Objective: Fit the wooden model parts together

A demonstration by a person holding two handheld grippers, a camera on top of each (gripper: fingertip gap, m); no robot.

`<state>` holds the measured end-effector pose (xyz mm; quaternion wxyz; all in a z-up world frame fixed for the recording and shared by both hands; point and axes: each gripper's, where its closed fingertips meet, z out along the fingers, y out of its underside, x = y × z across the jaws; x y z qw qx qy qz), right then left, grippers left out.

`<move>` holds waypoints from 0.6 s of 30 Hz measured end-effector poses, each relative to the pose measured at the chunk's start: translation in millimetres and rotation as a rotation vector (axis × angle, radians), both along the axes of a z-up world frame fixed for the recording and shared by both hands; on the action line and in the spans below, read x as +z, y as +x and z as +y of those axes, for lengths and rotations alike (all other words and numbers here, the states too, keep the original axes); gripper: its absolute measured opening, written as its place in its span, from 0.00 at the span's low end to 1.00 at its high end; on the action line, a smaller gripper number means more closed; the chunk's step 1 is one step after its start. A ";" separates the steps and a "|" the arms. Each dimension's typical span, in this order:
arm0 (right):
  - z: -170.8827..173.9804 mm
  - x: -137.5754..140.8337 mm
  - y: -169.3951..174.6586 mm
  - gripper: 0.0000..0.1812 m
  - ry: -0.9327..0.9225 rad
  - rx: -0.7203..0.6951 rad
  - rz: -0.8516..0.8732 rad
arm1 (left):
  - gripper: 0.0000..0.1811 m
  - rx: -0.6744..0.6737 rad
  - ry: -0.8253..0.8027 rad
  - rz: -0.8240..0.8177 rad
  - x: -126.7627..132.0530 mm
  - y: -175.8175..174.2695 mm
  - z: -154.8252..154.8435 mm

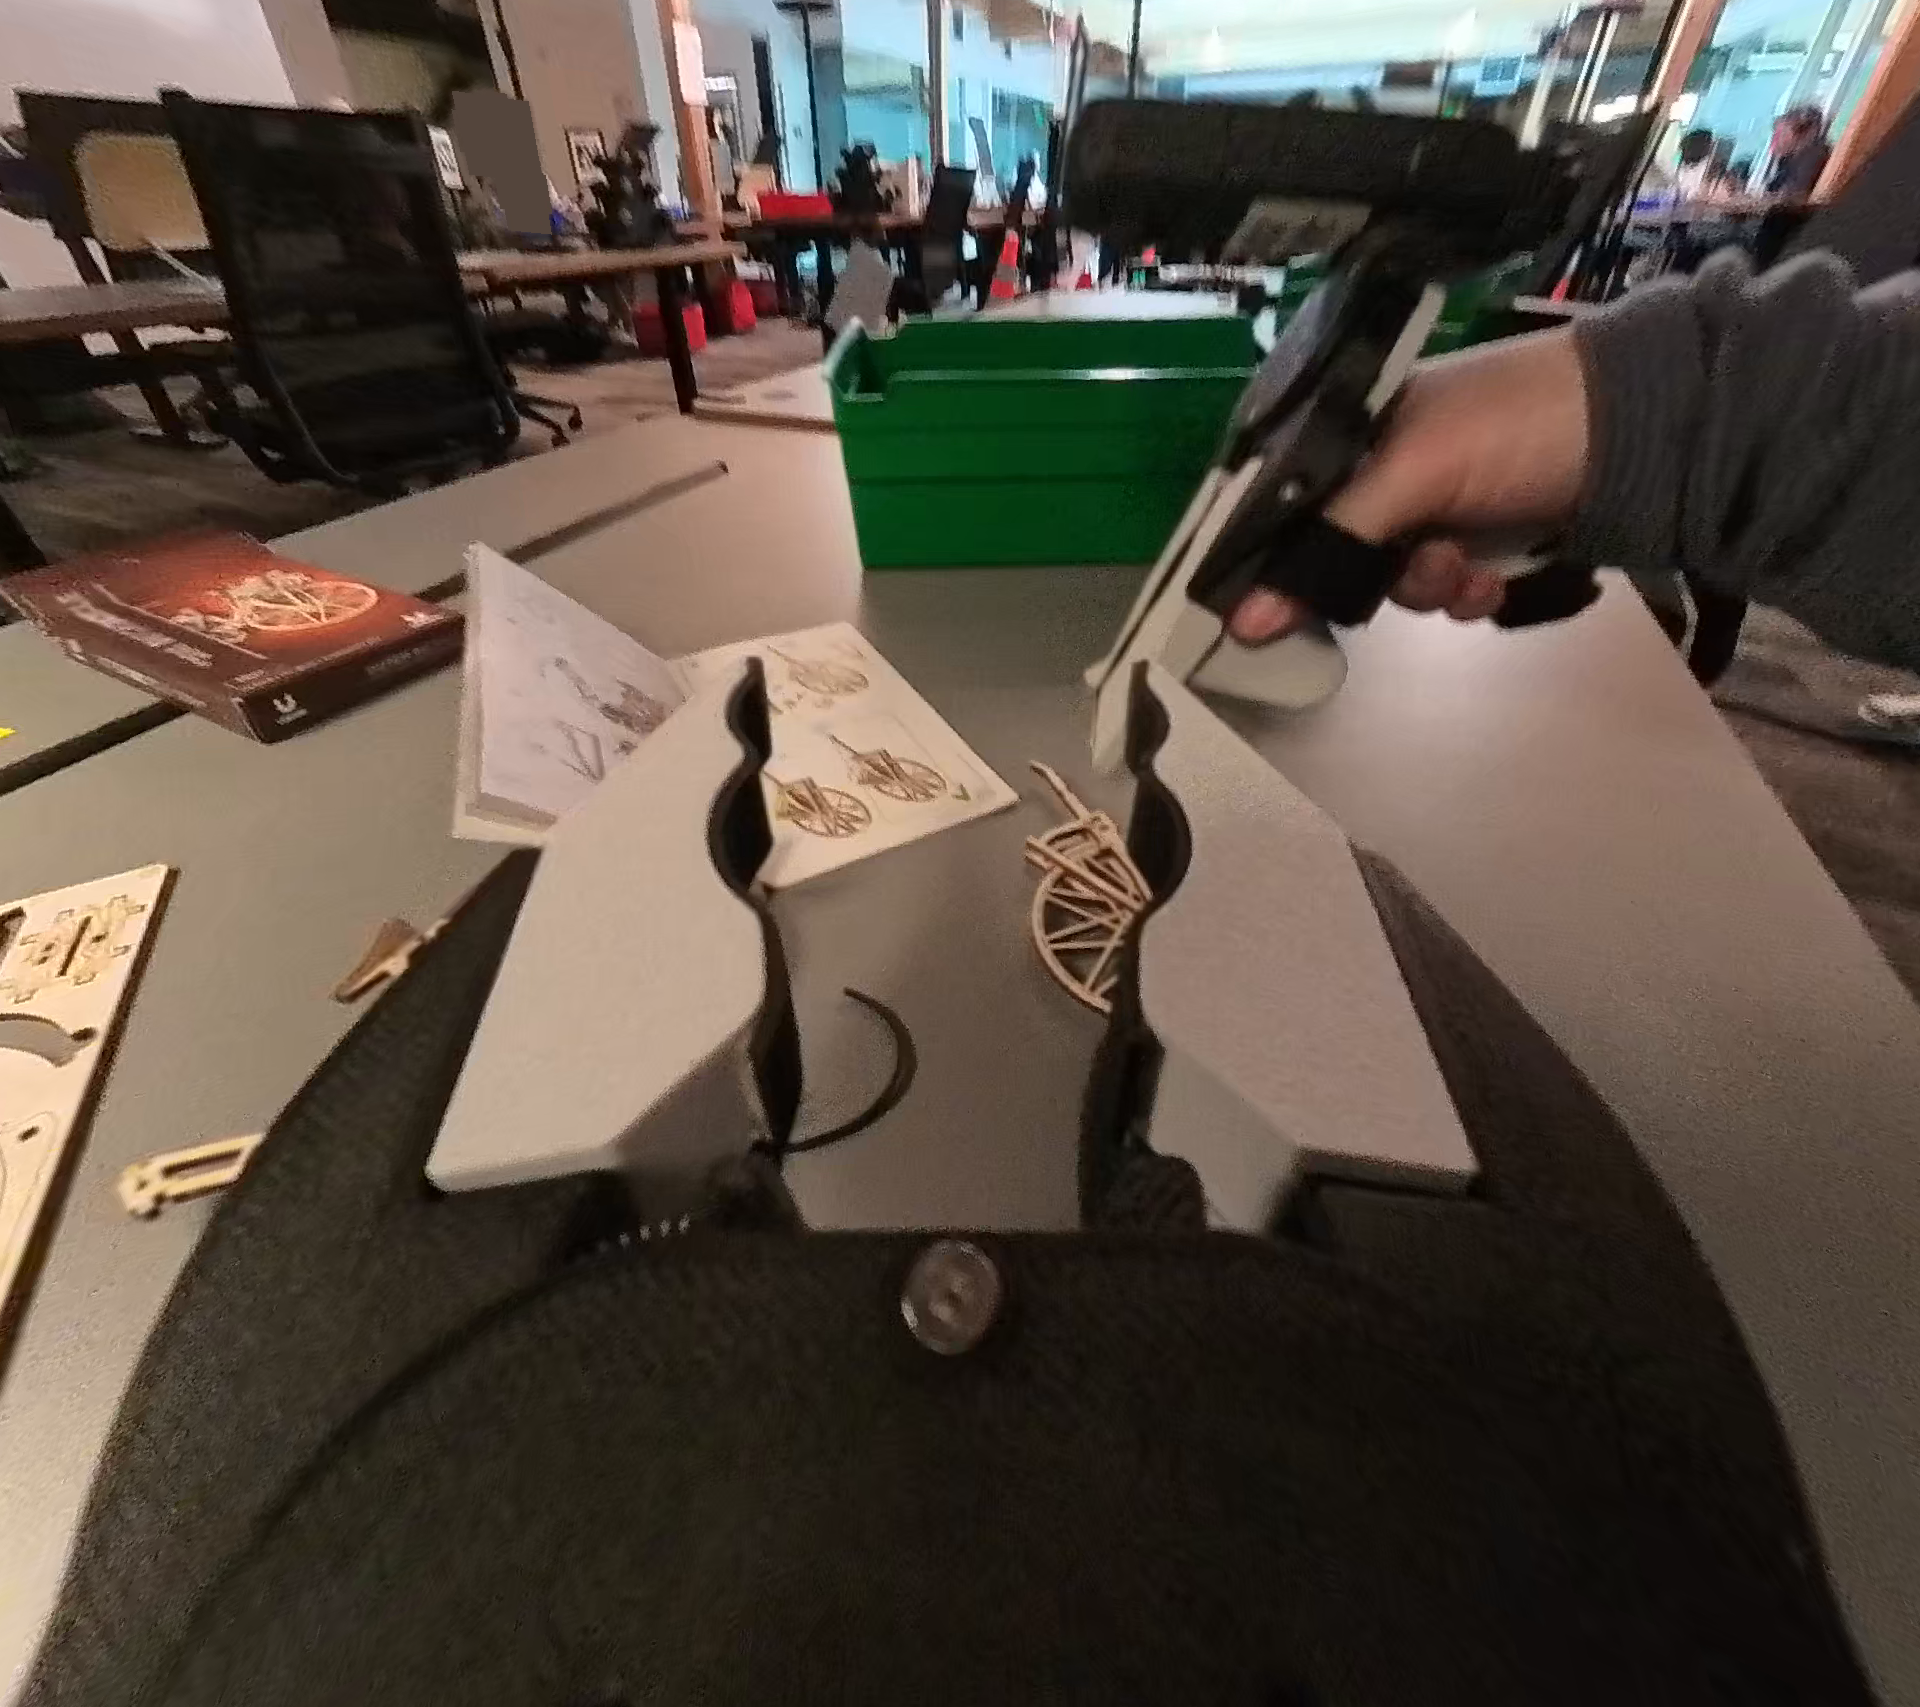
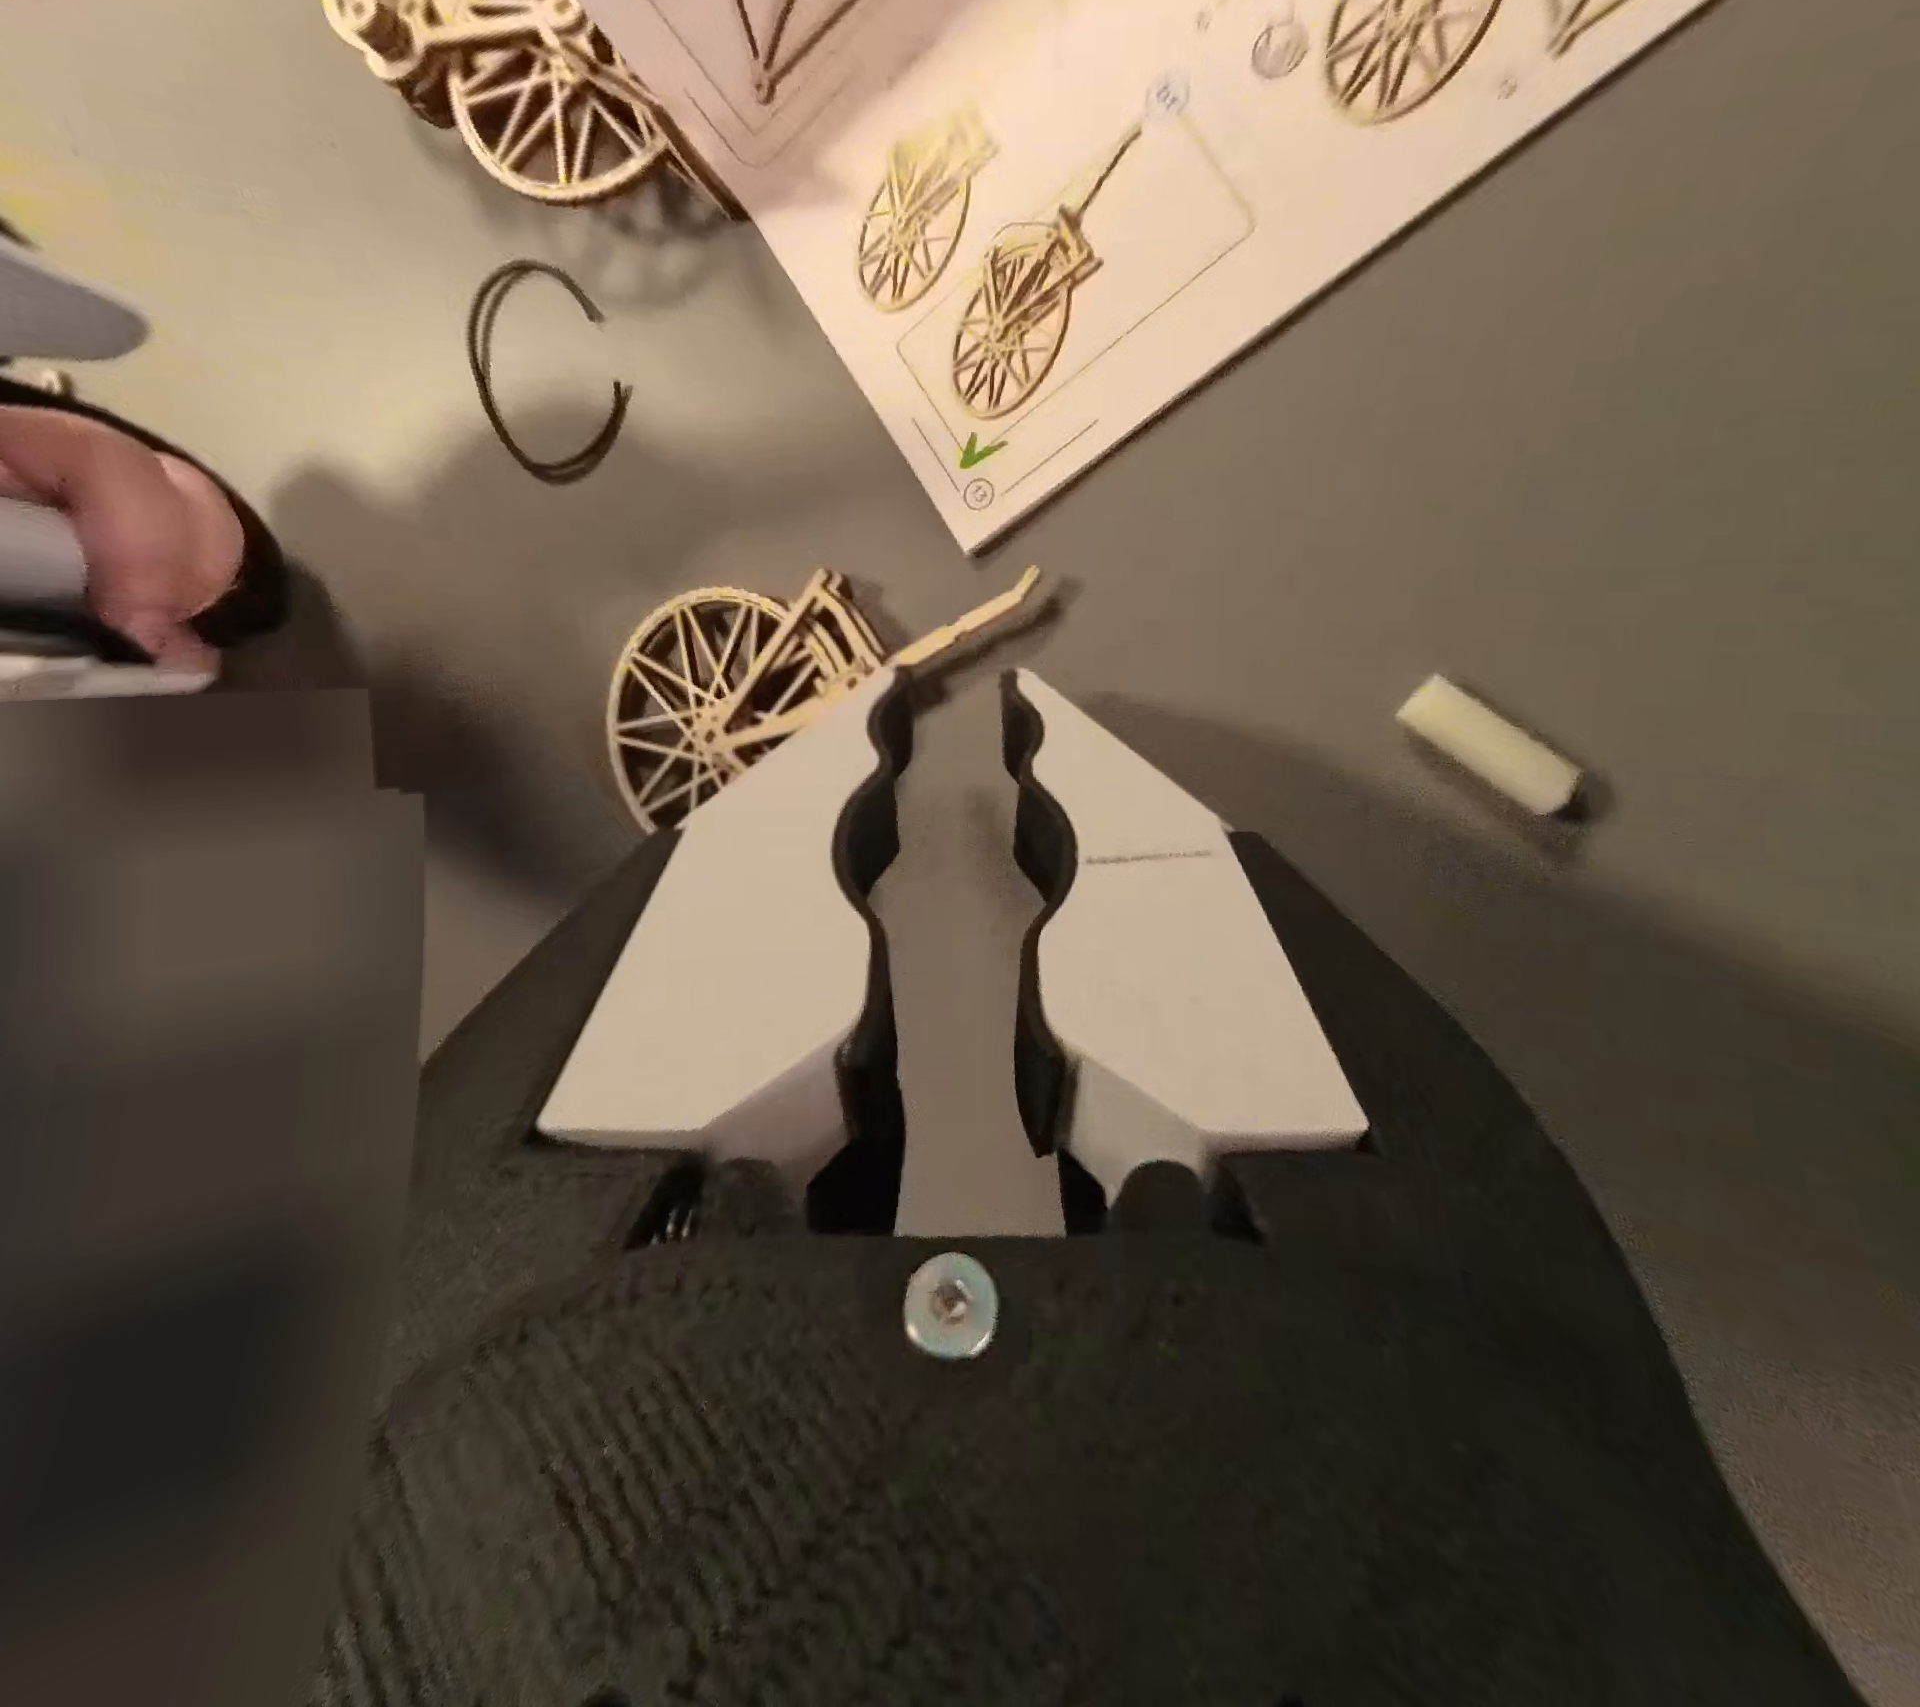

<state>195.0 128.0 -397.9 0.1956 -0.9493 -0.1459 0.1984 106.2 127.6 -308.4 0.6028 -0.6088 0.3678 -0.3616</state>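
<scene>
A small wooden wheel assembly (image 2: 707, 712) with a thin rod (image 2: 977, 618) lies on the grey table; it also shows in the left wrist view (image 1: 1086, 888). My right gripper (image 2: 956, 691) hovers just over it, jaws a narrow gap apart and empty, the left fingertip (image 2: 894, 701) over the rod's base. In the left wrist view the right gripper (image 1: 1117, 691) tilts down, held by a hand. My left gripper (image 1: 945, 691) is wide open and empty, its right finger beside the wheel. A larger wooden model (image 2: 499, 47) lies farther off.
An open instruction booklet (image 2: 1143, 99) lies beyond the wheel. A black cord ring (image 2: 545, 369), a small white block (image 2: 1491, 758), a cut-out wooden sheet (image 1: 62, 982), loose wooden pieces (image 1: 384, 961), a brown box (image 1: 229, 618) and a green bin (image 1: 1039, 442) are on the table. There is about 12 centimeters between the tips of the two grippers.
</scene>
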 end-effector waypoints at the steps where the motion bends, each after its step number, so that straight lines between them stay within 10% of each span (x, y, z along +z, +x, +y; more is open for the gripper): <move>1: 1.5 -2.5 -1.6 0.09 -0.017 -0.023 -0.004 | 0.37 0.008 0.007 -0.024 4.0 -3.9 1.3; 18: 11.8 -14.9 -4.6 0.05 -0.087 -0.136 -0.275 | 0.24 0.116 0.031 -0.095 13.9 -28.8 19.5</move>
